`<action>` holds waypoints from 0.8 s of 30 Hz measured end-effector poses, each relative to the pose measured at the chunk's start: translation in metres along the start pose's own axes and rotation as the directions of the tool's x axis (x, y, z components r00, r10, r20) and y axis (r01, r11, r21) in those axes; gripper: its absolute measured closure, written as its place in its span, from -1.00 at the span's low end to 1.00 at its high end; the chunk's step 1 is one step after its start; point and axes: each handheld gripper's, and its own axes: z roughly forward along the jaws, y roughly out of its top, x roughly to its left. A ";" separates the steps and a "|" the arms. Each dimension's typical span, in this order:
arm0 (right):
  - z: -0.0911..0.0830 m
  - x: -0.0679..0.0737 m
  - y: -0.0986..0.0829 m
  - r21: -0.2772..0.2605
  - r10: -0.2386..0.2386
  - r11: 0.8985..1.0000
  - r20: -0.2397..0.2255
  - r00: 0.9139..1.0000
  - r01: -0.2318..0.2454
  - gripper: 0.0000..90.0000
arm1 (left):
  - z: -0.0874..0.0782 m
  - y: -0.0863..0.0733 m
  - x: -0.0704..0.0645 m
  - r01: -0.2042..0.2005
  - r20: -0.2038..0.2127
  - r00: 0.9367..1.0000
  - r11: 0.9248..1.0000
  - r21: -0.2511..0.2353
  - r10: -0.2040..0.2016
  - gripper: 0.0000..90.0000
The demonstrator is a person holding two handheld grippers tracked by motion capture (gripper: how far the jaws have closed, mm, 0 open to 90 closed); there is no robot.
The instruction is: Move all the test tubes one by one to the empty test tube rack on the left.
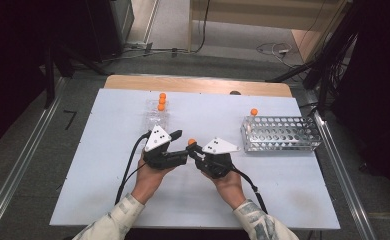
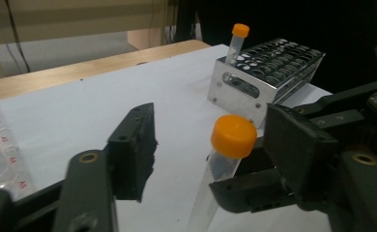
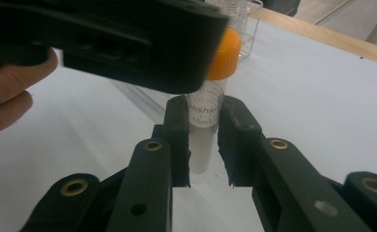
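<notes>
2 grippers meet mid-table | right gripper (image 3: 203, 140) clamps the tube (image 3: 207, 116) upright at its clear body, below the orange cap (image 2: 234, 135) | left gripper (image 2: 210, 145) spread wide around that cap (not touching) | tube looks light, rigid, slick plastic; hold the barrel firmly | rack (image 1: 280, 134) well apart, at right
</notes>
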 end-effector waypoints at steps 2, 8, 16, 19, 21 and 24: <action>0.000 0.002 0.000 -0.001 -0.005 1.000 -0.004 1.000 0.005 0.61 | 0.001 -0.001 -0.001 -0.009 0.009 1.000 1.000 -0.002 0.009 -0.03; 0.001 0.003 0.000 0.001 -0.011 1.000 -0.010 1.000 0.011 0.61 | 0.001 -0.001 -0.004 -0.034 0.018 0.999 0.999 -0.002 0.034 0.33; 0.001 0.001 0.000 0.005 0.002 1.000 -0.009 1.000 -0.002 0.61 | 0.004 -0.004 -0.006 -0.047 0.026 0.999 0.999 0.011 0.047 0.51; 0.001 0.001 0.001 0.004 0.003 1.000 -0.009 1.000 -0.003 0.61 | 0.005 -0.004 -0.006 -0.046 0.026 0.999 0.999 0.011 0.046 0.53; 0.001 0.001 0.000 0.005 0.002 1.000 -0.009 1.000 -0.002 0.61 | 0.005 -0.004 -0.006 -0.044 0.024 0.999 0.999 0.010 0.044 0.53; 0.001 0.001 0.000 0.005 0.003 1.000 -0.009 1.000 -0.003 0.61 | 0.005 -0.004 -0.006 -0.041 0.020 0.999 0.999 0.009 0.041 0.54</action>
